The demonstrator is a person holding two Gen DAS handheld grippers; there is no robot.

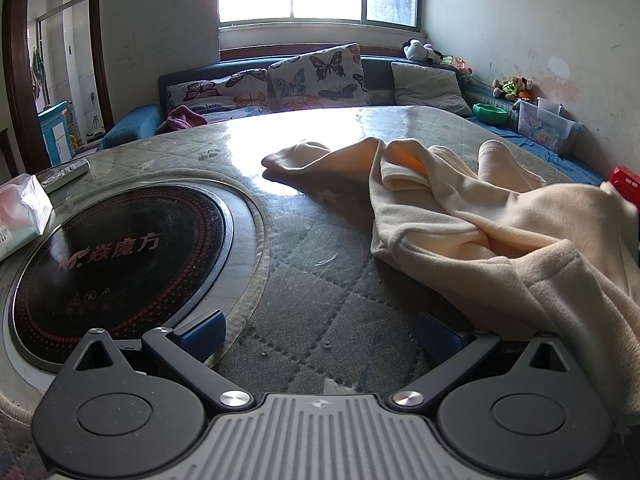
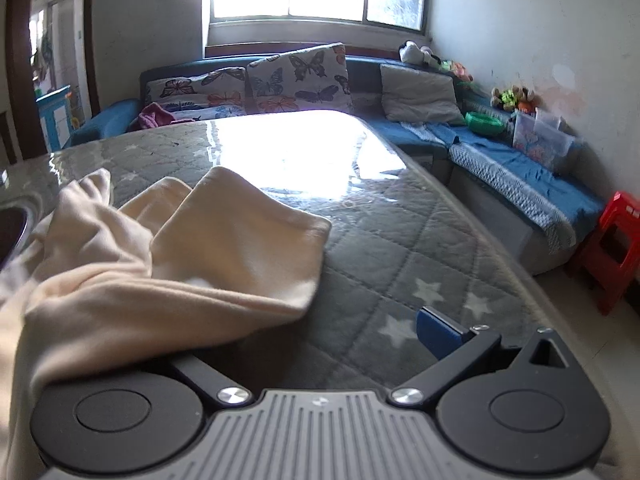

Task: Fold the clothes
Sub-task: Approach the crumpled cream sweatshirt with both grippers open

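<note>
A cream fleece garment [image 1: 492,216] lies crumpled on the grey quilted table [image 1: 320,272], with a sleeve reaching left toward the middle. My left gripper [image 1: 320,332] is open low over the table, nothing between its blue pads [image 1: 202,330]; the garment's near edge drapes beside its right finger. In the right wrist view the same garment [image 2: 168,256] fills the left side, one folded flap pointing right. My right gripper [image 2: 316,334] is open; cloth covers its left finger and only the right blue pad [image 2: 436,332] shows.
A round black induction hob [image 1: 116,264] is set into the table at left, with a tissue pack [image 1: 20,208] and a remote [image 1: 66,174] beyond it. A blue sofa [image 2: 500,160] with cushions rings the far side. A red stool [image 2: 616,240] stands past the table's right edge.
</note>
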